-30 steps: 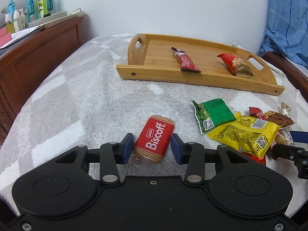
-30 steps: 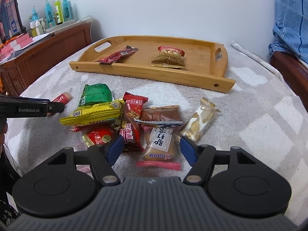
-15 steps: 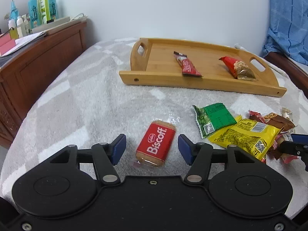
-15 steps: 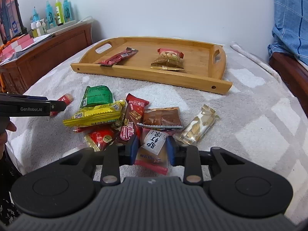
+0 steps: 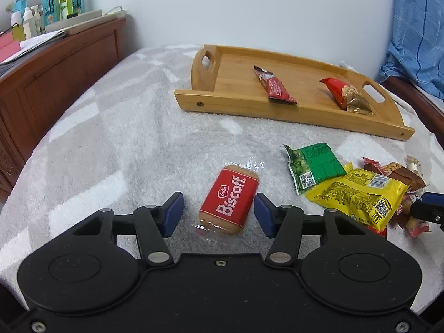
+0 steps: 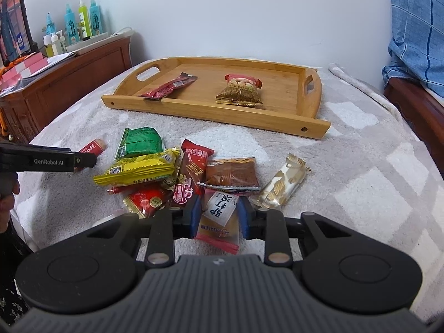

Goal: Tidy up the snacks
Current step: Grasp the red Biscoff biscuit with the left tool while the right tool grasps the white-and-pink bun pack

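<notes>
A red Biscoff biscuit packet [image 5: 229, 197] lies on the grey towel between the fingers of my left gripper [image 5: 219, 216]. Its jaws are closing, and both blue pads still stand clear of the packet. My right gripper [image 6: 219, 216] is closing its pads onto a white-and-pink snack packet [image 6: 220, 208] at the near edge of the snack pile [image 6: 177, 172]. The pads press its sides. The wooden tray [image 5: 249, 108] behind holds a dark red bar [image 5: 274, 87] and a red-gold peanut pack [image 5: 347, 97].
The pile includes a green packet [image 5: 313, 166] and a yellow packet [image 5: 358, 194]; a gold-white candy [image 6: 283, 186] lies to its right. A wooden dresser [image 5: 55, 83] with bottles stands left. Blue cloth [image 6: 416, 27] hangs right. A hand [image 6: 7, 197] shows at the left edge.
My left gripper let go of the Biscoff packet and opened around it, then began narrowing. My right gripper went from wide open to shut on the white-and-pink packet.
</notes>
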